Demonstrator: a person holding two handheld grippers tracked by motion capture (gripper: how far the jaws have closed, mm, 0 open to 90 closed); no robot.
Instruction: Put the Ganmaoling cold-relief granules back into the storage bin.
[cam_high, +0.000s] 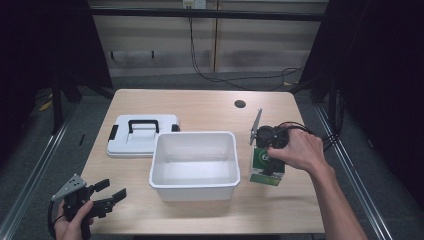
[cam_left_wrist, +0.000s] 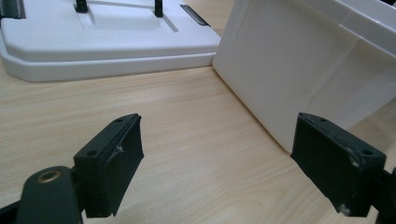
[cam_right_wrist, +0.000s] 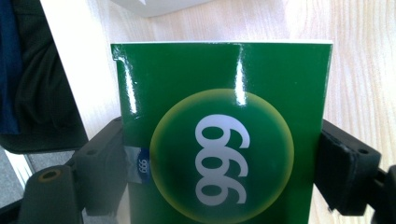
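A glossy green box (cam_high: 266, 173) printed with "999" (cam_right_wrist: 224, 130) stands on the table just right of the white bin (cam_high: 192, 135). My right gripper (cam_high: 267, 161) comes down on it from above. In the right gripper view its two black jaws press against the box's opposite sides, so my right gripper (cam_right_wrist: 224, 172) is shut on the box. My left gripper (cam_high: 112, 189) is held low at the table's front left corner. Its jaws stand wide apart with nothing between them, and in its own view my left gripper (cam_left_wrist: 219, 140) faces bare wood beside the bin wall (cam_left_wrist: 289, 70).
The bin's white lid (cam_high: 125, 146) with a black handle lies flat to the bin's left, and the lid (cam_left_wrist: 102, 42) is also ahead of the left gripper. A round hole (cam_high: 240, 104) sits in the wooden table (cam_high: 200, 107) at the back right. Cables trail off the right edge.
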